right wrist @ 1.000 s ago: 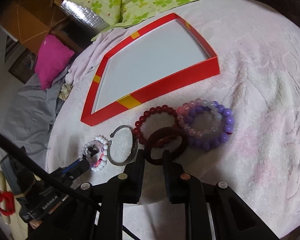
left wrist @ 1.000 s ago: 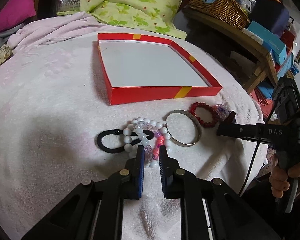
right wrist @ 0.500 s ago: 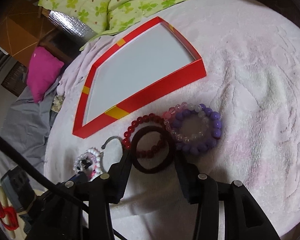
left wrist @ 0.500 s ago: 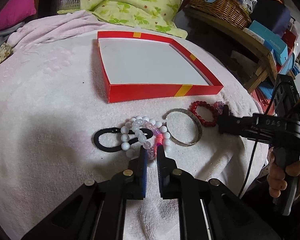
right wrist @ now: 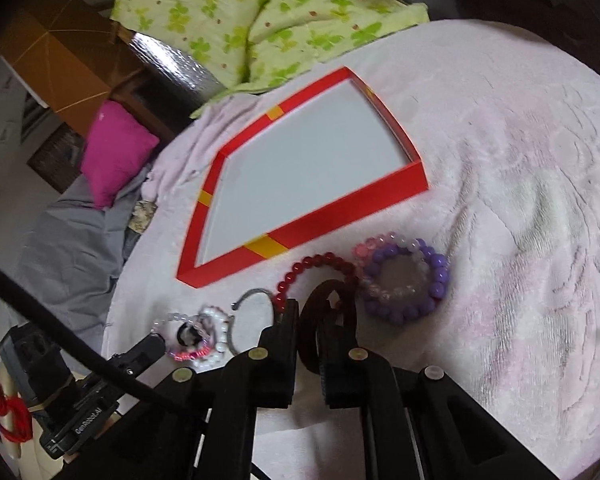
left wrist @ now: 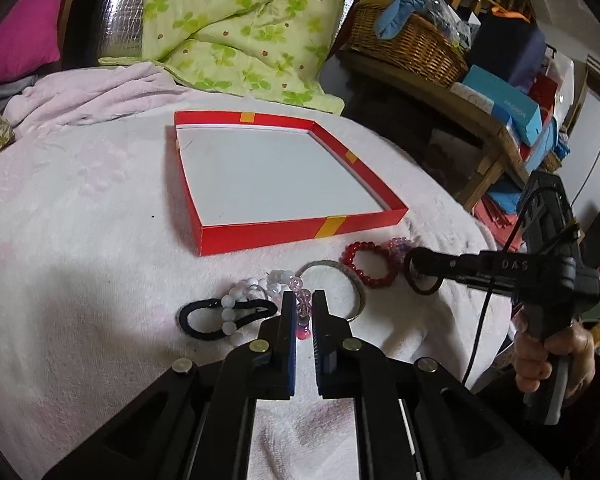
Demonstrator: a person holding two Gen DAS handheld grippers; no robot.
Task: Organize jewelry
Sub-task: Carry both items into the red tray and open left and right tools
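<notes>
— Jewelry location to be reported, largest item first.
— A pale pink blanket (left wrist: 80,240) is spread over the bed, and a red box lid (left wrist: 300,232) with a white floor is set on it. Just in front of the lid a purple bead bracelet (right wrist: 432,280), a red bead bracelet (right wrist: 320,264), a silver bangle (left wrist: 356,292) and a black hair tie (left wrist: 204,320) are laid in a row.
— Gripper states?
— The left gripper (left wrist: 304,312) is clenched on a pink bead bracelet (left wrist: 302,300), which is looped with a white bead bracelet (left wrist: 236,300). The right gripper (right wrist: 308,320) is clamped on a dark maroon hair tie (right wrist: 328,296), seen raised slightly off the blanket.
</notes>
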